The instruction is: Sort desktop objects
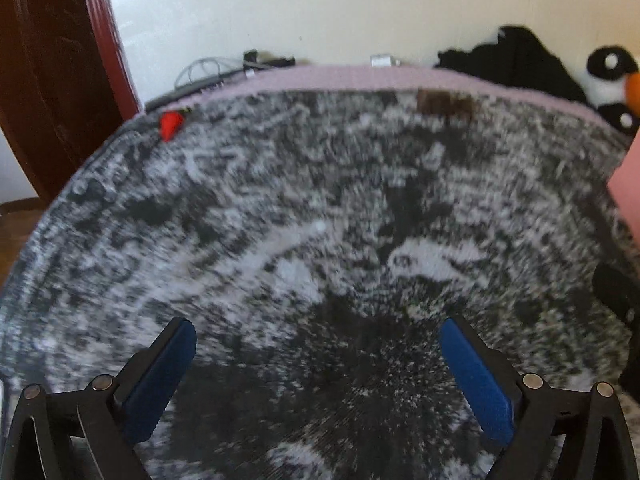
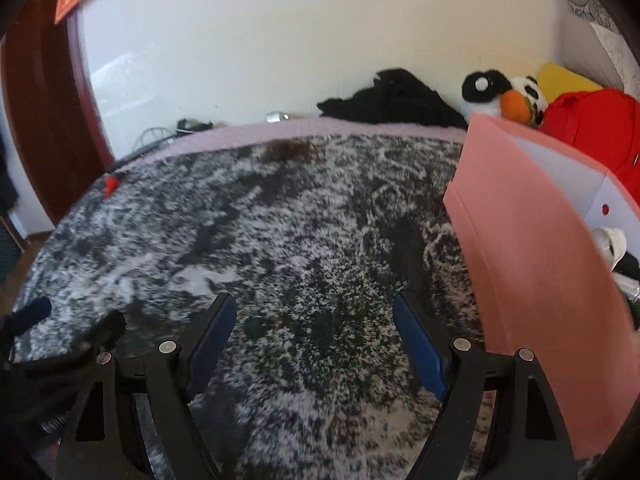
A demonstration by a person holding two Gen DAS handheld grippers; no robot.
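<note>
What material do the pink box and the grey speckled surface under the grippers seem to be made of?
The pink box looks like smooth matte plastic or coated board: flat, even colour, crisp edges; which one is unclear. The speckled surface looks like woven or piled fabric, a blanket or rug: mottled black-and-white fuzzy texture, no shine.

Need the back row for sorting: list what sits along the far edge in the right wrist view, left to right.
Cables → black clothing → panda toy → yellow cushion → red garment.
</note>
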